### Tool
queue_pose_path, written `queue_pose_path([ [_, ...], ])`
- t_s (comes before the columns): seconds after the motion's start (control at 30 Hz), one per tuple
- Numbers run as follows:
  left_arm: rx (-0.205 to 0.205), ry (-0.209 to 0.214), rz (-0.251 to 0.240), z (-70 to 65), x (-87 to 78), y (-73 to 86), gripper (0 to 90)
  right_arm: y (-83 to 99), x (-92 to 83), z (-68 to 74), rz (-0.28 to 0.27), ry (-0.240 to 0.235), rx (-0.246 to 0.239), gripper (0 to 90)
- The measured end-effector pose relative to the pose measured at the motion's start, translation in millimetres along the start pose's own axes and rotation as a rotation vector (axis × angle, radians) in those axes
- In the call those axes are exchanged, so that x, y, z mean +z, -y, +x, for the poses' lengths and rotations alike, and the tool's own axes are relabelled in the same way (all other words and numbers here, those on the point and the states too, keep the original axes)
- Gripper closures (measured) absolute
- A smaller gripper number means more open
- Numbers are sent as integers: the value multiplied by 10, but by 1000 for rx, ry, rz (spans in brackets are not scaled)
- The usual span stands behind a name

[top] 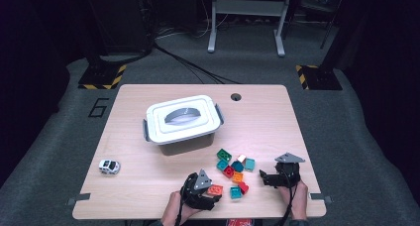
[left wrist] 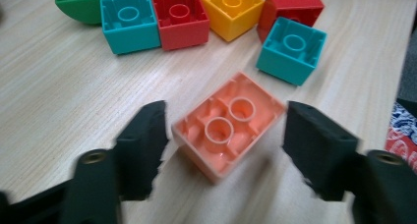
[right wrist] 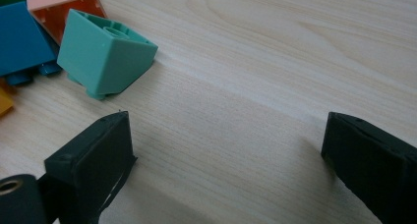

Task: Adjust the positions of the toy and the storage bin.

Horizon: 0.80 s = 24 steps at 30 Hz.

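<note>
Peach brick (left wrist: 227, 130) lies upside down, hollow side up, on the table (top: 148, 186) near its front edge, at the near left of the brick pile. Left gripper (left wrist: 223, 150) straddles it: one jaw just beside the brick's left corner, the other a clear gap off on the right, so nothing is clamped. Just beyond sit a teal brick (left wrist: 291, 49), a red brick (left wrist: 180, 19), a yellow brick (left wrist: 232, 10) and a second teal block (left wrist: 129, 21). Right gripper (right wrist: 226, 155) rests spread wide over bare wood right of the pile, beside a tipped green-teal brick (right wrist: 105, 52). Lidded white box (top: 182, 119) sits mid-table, toy car (top: 109, 166) off left.
</note>
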<state>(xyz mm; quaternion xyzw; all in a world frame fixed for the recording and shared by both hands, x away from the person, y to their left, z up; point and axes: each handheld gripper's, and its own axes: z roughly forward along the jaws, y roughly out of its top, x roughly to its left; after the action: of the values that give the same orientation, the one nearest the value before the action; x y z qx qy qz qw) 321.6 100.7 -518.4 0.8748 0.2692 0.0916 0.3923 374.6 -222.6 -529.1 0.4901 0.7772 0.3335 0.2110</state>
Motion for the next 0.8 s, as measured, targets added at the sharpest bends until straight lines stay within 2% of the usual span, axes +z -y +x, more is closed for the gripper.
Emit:
queue_pose_path([
  [0.1,-1,14,9,13,77,-24,536,0,1,-3,-1,-1,-4,45],
  [0.17,0,25,1,18,96,-35,567,0,1,-2,-1,-1,-2,45],
  [0.47,11,40,8,43,329,-270,582,0,0,-1,0,-1,-1,45],
  [0.67,7,36,12,46,406,-343,566,0,1,-3,-1,-1,-2,46],
  [0.73,2,36,21,58,379,-336,485,0,2,-5,-2,-5,-4,47],
  [0.8,1,36,7,69,300,-321,417,0,1,-5,-2,-3,-5,48],
])
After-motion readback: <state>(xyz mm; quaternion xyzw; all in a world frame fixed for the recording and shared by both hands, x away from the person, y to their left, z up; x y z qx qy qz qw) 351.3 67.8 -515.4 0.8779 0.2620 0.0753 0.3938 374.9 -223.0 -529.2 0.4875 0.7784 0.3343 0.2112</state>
